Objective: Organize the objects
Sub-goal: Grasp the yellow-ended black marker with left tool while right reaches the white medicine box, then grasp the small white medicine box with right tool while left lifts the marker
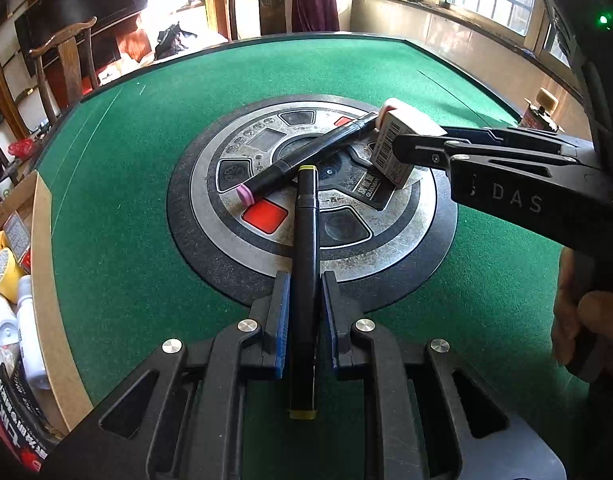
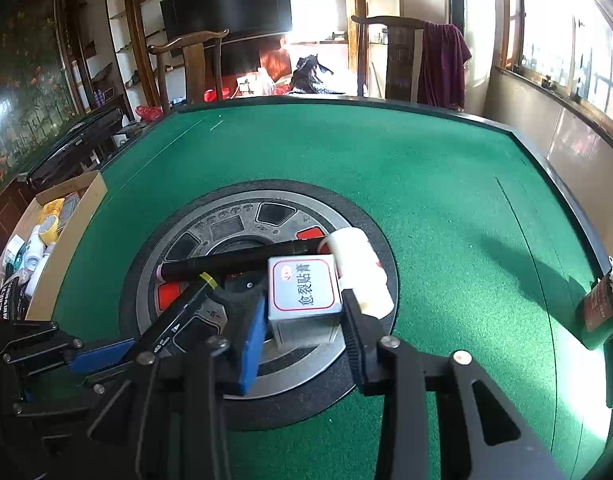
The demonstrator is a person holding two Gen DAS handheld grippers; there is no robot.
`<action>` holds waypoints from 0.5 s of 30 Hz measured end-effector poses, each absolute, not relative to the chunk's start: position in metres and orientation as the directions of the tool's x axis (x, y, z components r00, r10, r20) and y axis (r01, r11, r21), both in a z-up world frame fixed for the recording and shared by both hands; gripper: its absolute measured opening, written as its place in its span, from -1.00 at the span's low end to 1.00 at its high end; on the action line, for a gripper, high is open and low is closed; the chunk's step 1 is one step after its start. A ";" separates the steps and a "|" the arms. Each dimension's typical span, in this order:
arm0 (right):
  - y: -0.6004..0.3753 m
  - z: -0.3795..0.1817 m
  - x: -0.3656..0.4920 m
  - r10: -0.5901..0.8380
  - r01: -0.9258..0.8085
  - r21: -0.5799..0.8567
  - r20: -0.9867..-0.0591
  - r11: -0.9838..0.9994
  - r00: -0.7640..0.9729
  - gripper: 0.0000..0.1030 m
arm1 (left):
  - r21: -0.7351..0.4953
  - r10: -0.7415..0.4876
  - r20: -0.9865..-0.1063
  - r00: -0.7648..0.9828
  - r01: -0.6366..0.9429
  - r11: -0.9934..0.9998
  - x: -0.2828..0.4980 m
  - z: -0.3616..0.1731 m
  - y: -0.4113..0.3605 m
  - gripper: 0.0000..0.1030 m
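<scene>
My left gripper [image 1: 305,284] at the bottom of the left wrist view is shut on a black marker with yellow ends [image 1: 306,240], which runs lengthwise between its blue pads. A second black marker with a pink cap [image 1: 306,152] lies slanted across the round centre panel [image 1: 346,248]. In the right wrist view my right gripper [image 2: 304,316] is shut on a small white box with a red-framed label [image 2: 302,288], its pads touching both sides. A white roll [image 2: 362,272] lies just behind the box. The left gripper [image 2: 126,350] shows at lower left there.
An open cardboard box [image 2: 78,216] with bottles and tape sits off the table's left edge. A green bottle [image 2: 598,312] stands at the right rim. Wooden chairs [image 2: 194,64] stand beyond the far edge. A hand [image 1: 594,320] holds the right gripper's handle.
</scene>
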State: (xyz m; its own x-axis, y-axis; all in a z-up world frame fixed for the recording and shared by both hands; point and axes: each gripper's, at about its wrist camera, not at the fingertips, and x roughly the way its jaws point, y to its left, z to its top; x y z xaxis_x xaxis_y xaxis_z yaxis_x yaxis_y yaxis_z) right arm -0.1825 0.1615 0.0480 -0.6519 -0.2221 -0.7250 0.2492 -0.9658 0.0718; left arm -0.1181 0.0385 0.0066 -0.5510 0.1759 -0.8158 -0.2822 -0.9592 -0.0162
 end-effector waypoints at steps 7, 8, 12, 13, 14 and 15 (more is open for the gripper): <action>0.170 0.062 -0.164 -0.275 0.243 0.147 -0.686 -0.959 -0.674 -0.34 | -0.020 0.183 -0.803 -0.567 -0.282 -0.959 -0.115 0.012 0.035 -0.72; 0.171 0.063 -0.163 -0.283 0.242 0.158 -0.685 -0.957 -0.672 -0.34 | -0.030 0.191 -0.798 -0.571 -0.279 -0.960 -0.115 0.014 0.032 -0.72; 0.167 0.066 -0.154 -0.324 0.260 0.199 -0.676 -0.945 -0.661 -0.34 | -0.029 0.185 -0.779 -0.599 -0.260 -0.965 -0.112 0.023 0.026 -0.72; 0.165 0.068 -0.152 -0.326 0.265 0.197 -0.673 -0.944 -0.664 -0.34 | -0.029 0.184 -0.774 -0.605 -0.256 -0.966 -0.111 0.025 0.024 -0.72; 0.163 0.070 -0.150 -0.328 0.270 0.193 -0.668 -0.943 -0.668 -0.34 | -0.026 0.180 -0.769 -0.613 -0.251 -0.968 -0.110 0.027 0.022 -0.72; 0.162 0.072 -0.148 -0.328 0.273 0.190 -0.665 -0.943 -0.671 -0.34 | -0.022 0.174 -0.767 -0.618 -0.246 -0.969 -0.110 0.028 0.020 -0.72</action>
